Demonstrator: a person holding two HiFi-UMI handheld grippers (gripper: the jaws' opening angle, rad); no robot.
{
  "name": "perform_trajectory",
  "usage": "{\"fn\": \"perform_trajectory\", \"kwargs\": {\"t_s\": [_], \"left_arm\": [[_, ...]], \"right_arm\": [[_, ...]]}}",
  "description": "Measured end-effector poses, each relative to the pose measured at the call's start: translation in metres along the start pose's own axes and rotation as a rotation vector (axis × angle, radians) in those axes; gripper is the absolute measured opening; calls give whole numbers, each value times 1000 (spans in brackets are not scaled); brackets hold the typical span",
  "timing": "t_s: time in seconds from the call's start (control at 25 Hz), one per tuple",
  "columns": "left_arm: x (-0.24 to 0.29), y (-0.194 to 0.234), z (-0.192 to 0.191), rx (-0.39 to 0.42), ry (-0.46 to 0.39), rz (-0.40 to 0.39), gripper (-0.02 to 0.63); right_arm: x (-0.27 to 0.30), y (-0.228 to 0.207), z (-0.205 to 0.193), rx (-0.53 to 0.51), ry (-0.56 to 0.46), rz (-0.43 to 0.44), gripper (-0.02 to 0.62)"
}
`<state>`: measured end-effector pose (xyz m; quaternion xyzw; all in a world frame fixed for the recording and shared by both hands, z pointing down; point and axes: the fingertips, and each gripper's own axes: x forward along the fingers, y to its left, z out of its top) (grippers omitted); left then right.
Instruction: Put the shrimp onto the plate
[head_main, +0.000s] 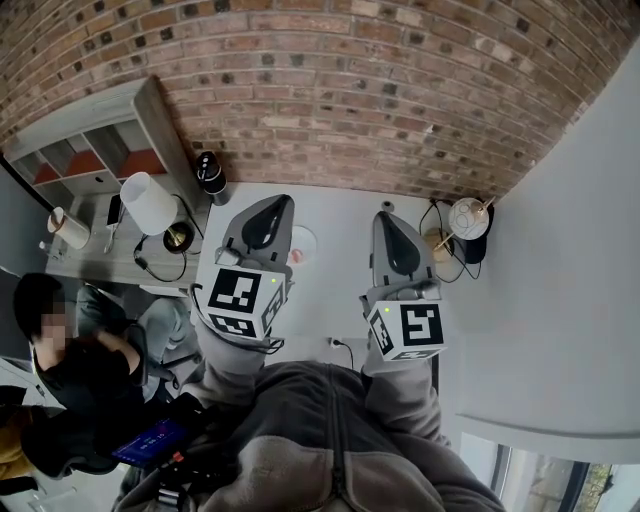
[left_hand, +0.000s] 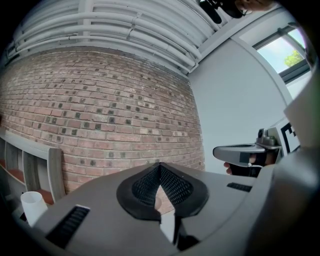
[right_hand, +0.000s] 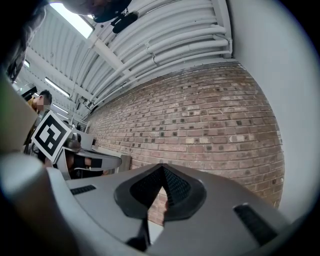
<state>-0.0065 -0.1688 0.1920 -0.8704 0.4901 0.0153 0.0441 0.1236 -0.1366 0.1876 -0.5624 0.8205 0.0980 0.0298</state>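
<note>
Both hand-held grippers, left (head_main: 265, 222) and right (head_main: 398, 245), are pressed together and empty at mid-frame over the bench (head_main: 340, 290). A pink speck (head_main: 297, 257), possibly the shrimp, lies beside the plate (head_main: 305, 240), half hidden by the left one. Reaching down unsighted could knock it away.

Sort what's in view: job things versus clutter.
Job: left gripper and right gripper, both shut and empty; plate; pink bit at its edge, perhaps the shrimp.
Clutter: white lamp, black cylinder, paper roll, shelf.
</note>
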Motion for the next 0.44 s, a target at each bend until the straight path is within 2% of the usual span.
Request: {"fn": "perform_trajectory", "kwargs": {"t_s": [0.44], "left_arm": [[5, 1, -3, -12, 16, 2, 5]], "right_arm": [[3, -1, -5, 10, 16, 8, -2]]}}
